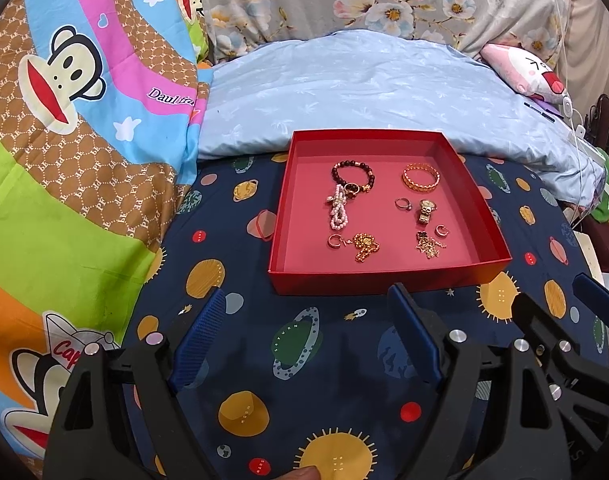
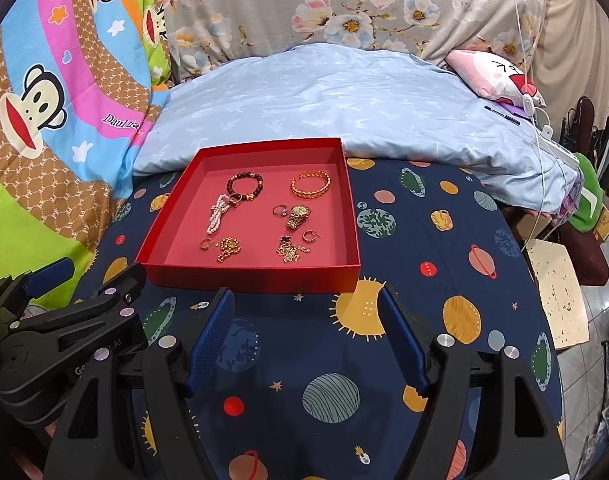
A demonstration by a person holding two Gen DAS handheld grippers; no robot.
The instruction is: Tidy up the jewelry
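A red tray (image 1: pixel 388 278) (image 2: pixel 248 278) sits on the planet-print sheet and holds several jewelry pieces: a dark bead bracelet (image 1: pixel 352 178) (image 2: pixel 245 187), a pink pearl strand (image 1: pixel 338 212) (image 2: pixel 217 216), a gold bangle (image 1: pixel 420 178) (image 2: pixel 310 185), a ring (image 1: pixel 402 203) (image 2: pixel 279 210), a gold watch (image 1: pixel 425 211) (image 2: pixel 298 216), hoop earrings (image 1: pixel 335 241) (image 1: pixel 441 230) and two gold chains (image 1: pixel 364 246) (image 1: pixel 429 245). My left gripper (image 1: pixel 308 296) is open and empty, just short of the tray's near wall. My right gripper (image 2: pixel 306 298) is open and empty, at the tray's near right corner.
A light blue pillow (image 1: pixel 364 88) lies behind the tray. A monkey-print quilt (image 1: pixel 64 140) rises on the left. A pink plush (image 2: pixel 496 76) and white cables (image 2: pixel 540 120) are at the right, where the bed edge drops to a floor with a stool (image 2: pixel 560 288).
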